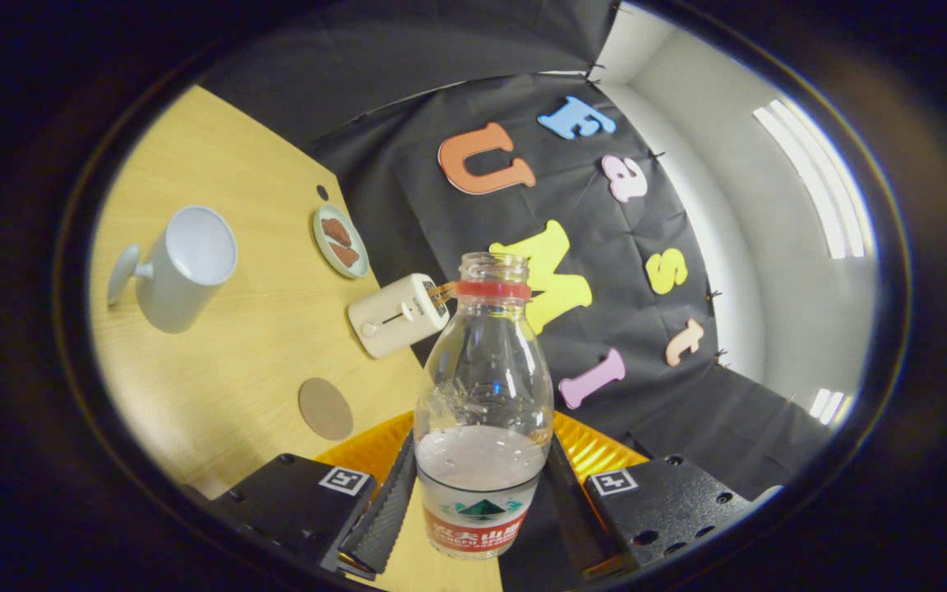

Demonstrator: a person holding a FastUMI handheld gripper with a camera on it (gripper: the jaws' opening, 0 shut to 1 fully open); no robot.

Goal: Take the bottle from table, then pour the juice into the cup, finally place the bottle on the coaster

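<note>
The gripper (480, 501) grips the bottle (483, 411) low on its body, both fingers pressing its sides. The uncapped bottle is lifted clear of the tabletop (268, 353); the cup (186, 267) stands ahead and leftward, the coaster (325, 408) nearer the fingers.

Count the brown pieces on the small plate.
2: both lie side by side on the small plate, first, second, beyond the toaster. Gripper holds the bottle.

The clear uncapped bottle (483, 411), partly filled with pale juice, stood between the fingers. Beyond it, the white cup (186, 267) sat empty on the table, the round brown coaster (325, 409) nearer.
</note>
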